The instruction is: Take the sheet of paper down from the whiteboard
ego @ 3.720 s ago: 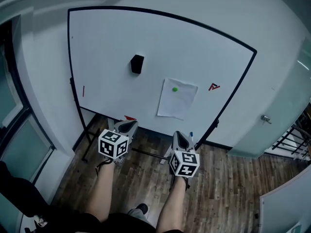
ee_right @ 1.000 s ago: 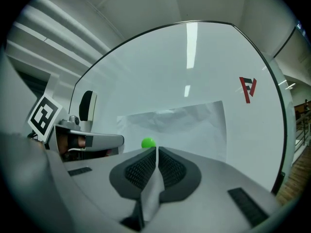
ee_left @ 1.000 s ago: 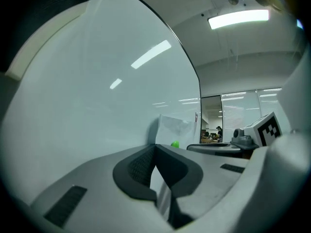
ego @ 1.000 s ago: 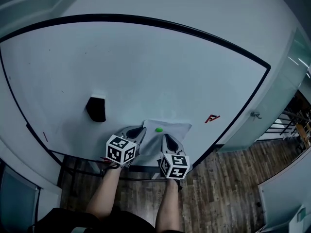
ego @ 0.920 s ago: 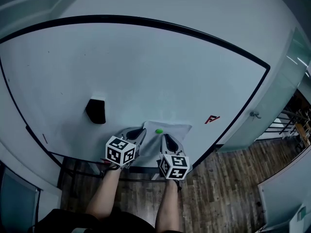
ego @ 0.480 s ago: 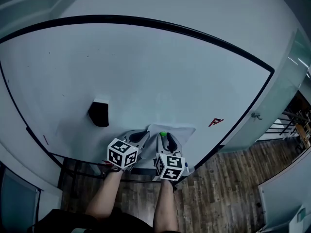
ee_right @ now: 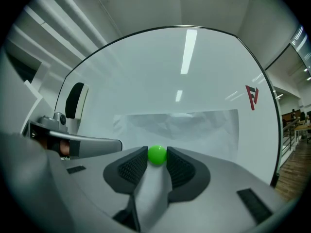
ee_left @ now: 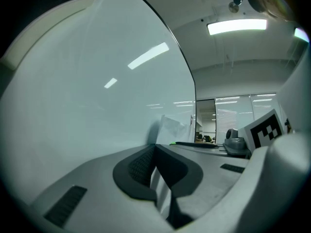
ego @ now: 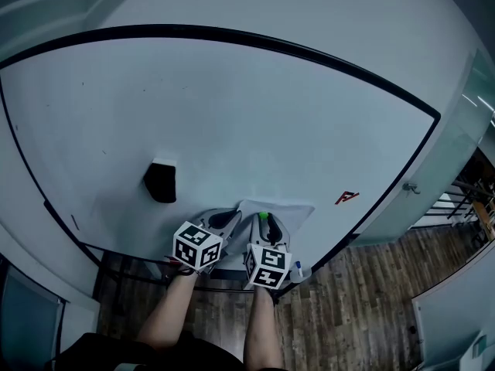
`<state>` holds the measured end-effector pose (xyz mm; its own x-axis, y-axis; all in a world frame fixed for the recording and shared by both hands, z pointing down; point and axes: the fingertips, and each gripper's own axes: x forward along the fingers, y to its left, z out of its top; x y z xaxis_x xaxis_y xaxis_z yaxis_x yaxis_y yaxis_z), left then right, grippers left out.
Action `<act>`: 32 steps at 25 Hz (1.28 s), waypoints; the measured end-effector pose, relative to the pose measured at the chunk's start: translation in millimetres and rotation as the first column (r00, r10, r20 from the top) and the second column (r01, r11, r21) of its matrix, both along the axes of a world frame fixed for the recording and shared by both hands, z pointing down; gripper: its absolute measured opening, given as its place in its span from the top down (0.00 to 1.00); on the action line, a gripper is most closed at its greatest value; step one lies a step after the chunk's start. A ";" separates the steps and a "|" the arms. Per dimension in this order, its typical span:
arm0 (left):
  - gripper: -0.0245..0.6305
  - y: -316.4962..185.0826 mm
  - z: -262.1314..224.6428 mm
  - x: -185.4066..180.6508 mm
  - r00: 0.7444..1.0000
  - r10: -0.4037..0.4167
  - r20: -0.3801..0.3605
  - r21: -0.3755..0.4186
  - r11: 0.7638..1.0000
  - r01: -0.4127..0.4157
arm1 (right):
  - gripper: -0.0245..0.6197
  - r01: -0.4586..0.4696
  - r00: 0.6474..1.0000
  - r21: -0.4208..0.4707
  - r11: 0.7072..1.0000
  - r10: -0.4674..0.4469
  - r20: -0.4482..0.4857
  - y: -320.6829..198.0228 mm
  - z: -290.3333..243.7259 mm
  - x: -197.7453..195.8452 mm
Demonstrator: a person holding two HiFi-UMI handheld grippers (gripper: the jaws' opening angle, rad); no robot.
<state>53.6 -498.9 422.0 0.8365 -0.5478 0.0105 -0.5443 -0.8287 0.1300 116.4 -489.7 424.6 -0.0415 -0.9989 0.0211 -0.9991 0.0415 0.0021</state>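
Note:
A white sheet of paper [ego: 292, 210] hangs low on the whiteboard [ego: 232, 107], pinned by a green magnet [ego: 264, 216]. My right gripper [ego: 264, 222] points level at the board. Its jaws are closing with the magnet [ee_right: 156, 155] between them, and both pads touch its sides. The creased sheet [ee_right: 194, 126] spreads behind it. My left gripper [ego: 230, 219] is shut at the sheet's left edge. There the paper [ee_left: 174, 129] curls off the board just beyond the closed tips [ee_left: 155, 148]. One left finger [ee_right: 92, 146] shows in the right gripper view.
A black eraser [ego: 160, 182] sticks to the board left of the grippers. A red mark [ego: 347, 198] sits to the right of the sheet. A blue-capped marker [ego: 298, 269] lies on the tray below. A door handle [ego: 407, 187] and wooden floor [ego: 363, 300] are at right.
The right gripper has shifted left onto the green magnet, which stood clear of it before and now sits between its jaws. The left gripper has stayed at the sheet's left edge.

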 end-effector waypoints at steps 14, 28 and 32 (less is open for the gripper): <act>0.93 0.1 6.5 1.0 1.000 -0.017 0.002 -0.021 1.000 0.017 | 0.76 0.003 1.000 -0.016 1.000 -0.004 -0.029 0.2 5.0 3.1; 0.93 5.6 10.1 -0.4 0.999 -0.035 0.013 -0.030 0.999 0.036 | 0.76 0.005 1.000 -0.029 1.000 -0.006 -0.024 1.0 9.0 8.3; 0.93 6.3 10.4 -1.1 0.999 -0.042 0.017 -0.029 0.999 0.042 | 0.76 0.003 1.000 -0.031 1.000 -0.004 -0.028 1.6 9.3 10.3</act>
<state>52.4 -492.7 432.4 0.8124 -0.5817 0.0409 -0.5809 -0.8010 0.1449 126.7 -488.1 433.8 -0.0437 -0.9976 0.0531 -0.9986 0.0453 0.0288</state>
